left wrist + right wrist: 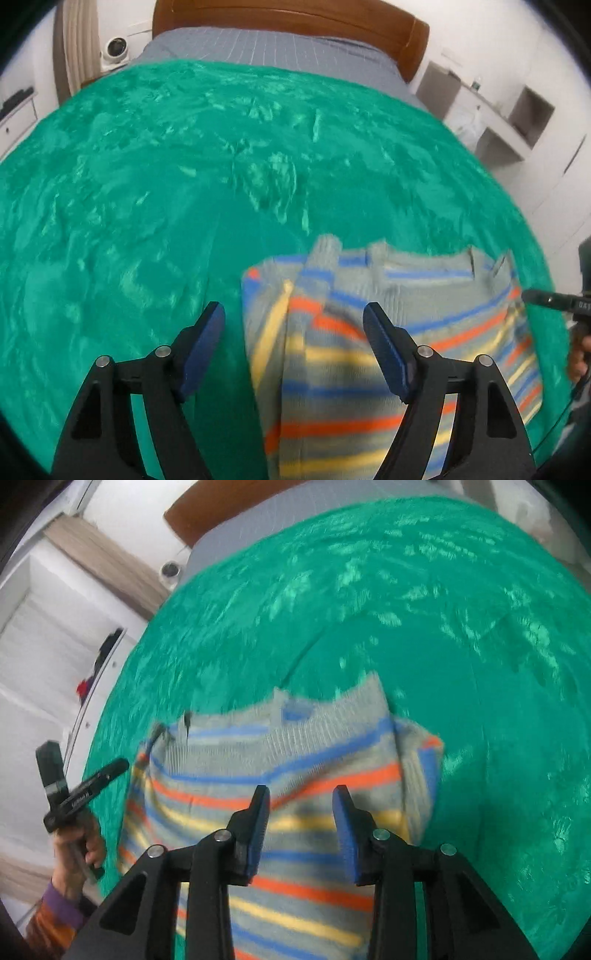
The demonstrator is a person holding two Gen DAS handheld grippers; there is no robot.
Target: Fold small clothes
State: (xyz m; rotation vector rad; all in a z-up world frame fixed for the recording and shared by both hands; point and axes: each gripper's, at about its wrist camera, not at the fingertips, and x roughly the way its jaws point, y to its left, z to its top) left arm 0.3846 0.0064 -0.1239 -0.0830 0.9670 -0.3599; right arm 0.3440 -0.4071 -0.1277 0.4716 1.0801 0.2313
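Note:
A small grey knit sweater (369,332) with blue, orange and yellow stripes lies on the green blanket (184,166). Its left side is folded over. My left gripper (295,321) is open and empty above the sweater's left folded edge. In the right wrist view the sweater (295,760) lies with its neckline away from me and its right sleeve folded in. My right gripper (301,805) is open and empty, hovering over the sweater's middle. The left gripper (77,794) and the hand holding it show at the left of the right wrist view.
The green blanket (443,627) covers most of a bed with a grey sheet (277,48) and a brown headboard (295,18). White shelves (517,118) stand to the right. A white round device (116,50) sits at the bed's left.

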